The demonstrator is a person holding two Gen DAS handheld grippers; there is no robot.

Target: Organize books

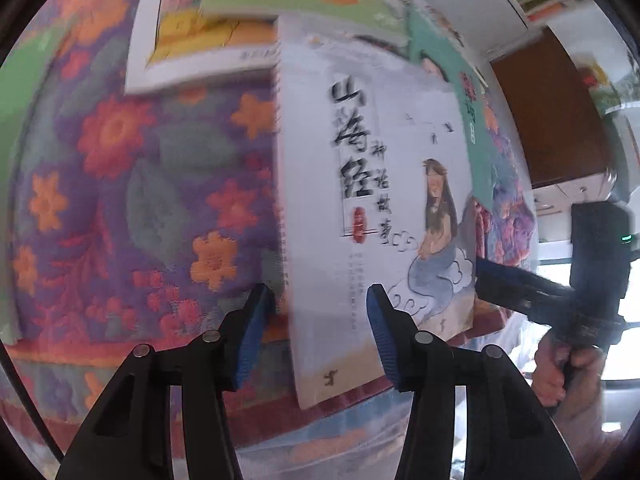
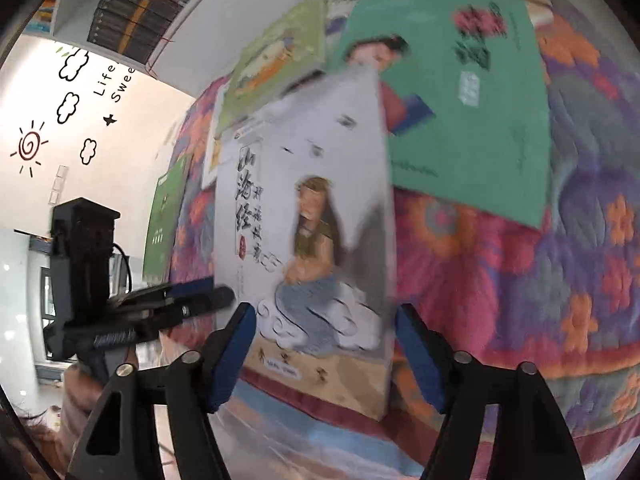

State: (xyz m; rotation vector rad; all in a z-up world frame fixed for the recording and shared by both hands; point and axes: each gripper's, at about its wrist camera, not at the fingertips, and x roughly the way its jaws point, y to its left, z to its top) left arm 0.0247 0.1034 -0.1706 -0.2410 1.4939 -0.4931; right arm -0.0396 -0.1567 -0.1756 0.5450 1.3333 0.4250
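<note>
Lying flat near the bed's front edge, long side pointing away, the white book sits between both tools — left tool and right tool released, not pinching it yet.

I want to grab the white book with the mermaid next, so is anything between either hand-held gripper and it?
Nothing visible is. The white book lies on top of the floral bedspread, overlapping the green book. The left hand-held gripper already straddles its near left edge, and the right hand-held gripper straddles its near right corner, pads apparently not pressing.
</note>
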